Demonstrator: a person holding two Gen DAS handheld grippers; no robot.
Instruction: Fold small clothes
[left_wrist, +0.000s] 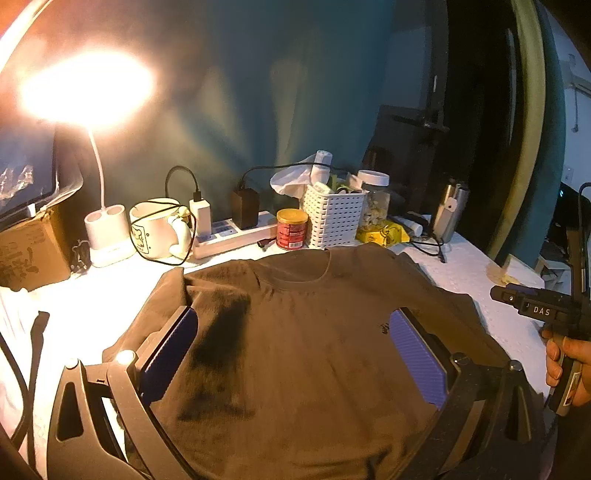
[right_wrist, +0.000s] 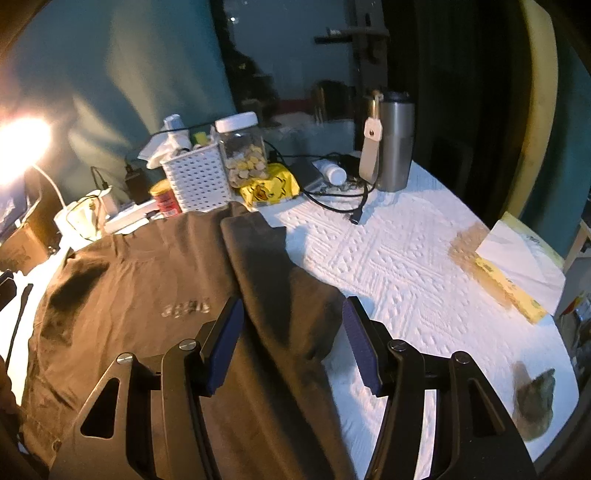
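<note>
The left gripper (left_wrist: 291, 354) hangs low in frame, jaws spread over the flat brown cotton T-shirt (left_wrist: 314, 332), collar toward the top, long axis vertical. The right gripper (right_wrist: 293, 343) gapes above its folded-in sleeve (right_wrist: 280, 291).

shirt (left_wrist: 314, 332) on table (right_wrist: 406, 258), basket (left_wrist: 334, 219) behind
</note>
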